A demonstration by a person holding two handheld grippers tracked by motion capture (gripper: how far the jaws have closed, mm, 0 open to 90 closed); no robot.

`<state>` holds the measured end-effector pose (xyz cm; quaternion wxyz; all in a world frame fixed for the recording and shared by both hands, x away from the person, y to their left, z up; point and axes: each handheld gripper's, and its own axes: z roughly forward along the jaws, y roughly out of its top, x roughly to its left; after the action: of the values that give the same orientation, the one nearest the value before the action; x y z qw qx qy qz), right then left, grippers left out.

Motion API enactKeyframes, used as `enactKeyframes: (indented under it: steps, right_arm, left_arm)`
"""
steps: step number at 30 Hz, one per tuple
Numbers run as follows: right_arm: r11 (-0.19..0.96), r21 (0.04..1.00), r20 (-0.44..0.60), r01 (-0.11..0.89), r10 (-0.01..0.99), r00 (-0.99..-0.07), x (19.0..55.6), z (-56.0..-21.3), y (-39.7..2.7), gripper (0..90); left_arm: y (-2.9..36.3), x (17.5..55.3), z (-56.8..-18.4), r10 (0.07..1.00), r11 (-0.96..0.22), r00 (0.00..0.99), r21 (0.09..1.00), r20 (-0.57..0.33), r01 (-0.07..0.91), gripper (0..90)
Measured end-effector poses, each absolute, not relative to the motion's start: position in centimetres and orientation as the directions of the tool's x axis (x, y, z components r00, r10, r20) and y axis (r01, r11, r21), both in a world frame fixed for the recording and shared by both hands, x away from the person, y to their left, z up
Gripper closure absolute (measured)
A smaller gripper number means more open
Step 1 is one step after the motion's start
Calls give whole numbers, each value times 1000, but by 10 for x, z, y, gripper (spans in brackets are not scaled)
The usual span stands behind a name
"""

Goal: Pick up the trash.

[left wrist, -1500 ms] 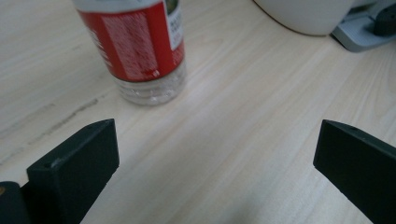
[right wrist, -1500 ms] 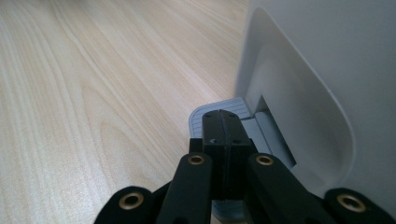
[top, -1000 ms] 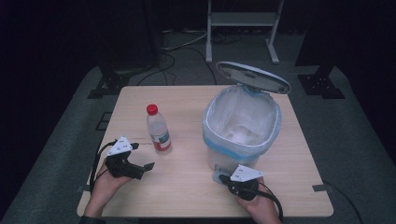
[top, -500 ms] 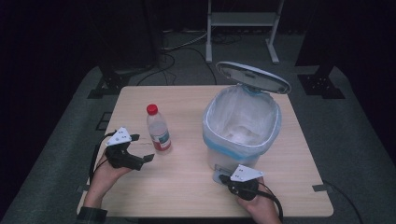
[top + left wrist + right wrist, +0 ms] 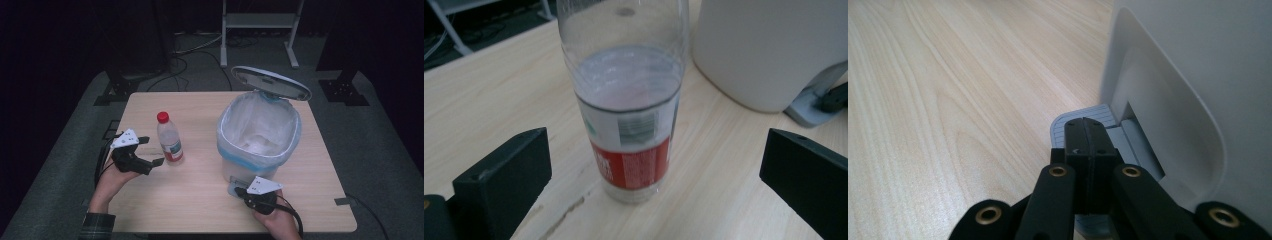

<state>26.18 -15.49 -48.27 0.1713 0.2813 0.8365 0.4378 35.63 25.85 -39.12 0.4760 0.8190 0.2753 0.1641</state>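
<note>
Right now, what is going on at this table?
A person works with a gripper in each hand. The right gripper, jaws shut, presses the grey pedal at the foot of the white bin, whose lid stands open over a plastic liner. The left gripper, jaws wide open, is lined up on the bottle with the red cap, which stands upright on the table and is not yet gripped.

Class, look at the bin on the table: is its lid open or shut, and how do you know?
Open. The lid stands raised behind the bin, leaving the bag-lined inside exposed; the shut right gripper rests on the pedal.
</note>
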Motion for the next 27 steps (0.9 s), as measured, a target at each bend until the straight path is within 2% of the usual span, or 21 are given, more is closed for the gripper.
enactKeyframes:
  steps: [5, 27]
  right_arm:
    - [457, 828, -35, 326, 622, -782, 262, -483, -155, 893]
    - [452, 828, -27, 332, 623, -781, 262, -483, -155, 893]
  left_arm:
    - [255, 365, -389, 585, -404, 811, 874, 19, 271, 0]
    - [251, 391, -411, 523, -352, 852, 903, -28, 246, 0]
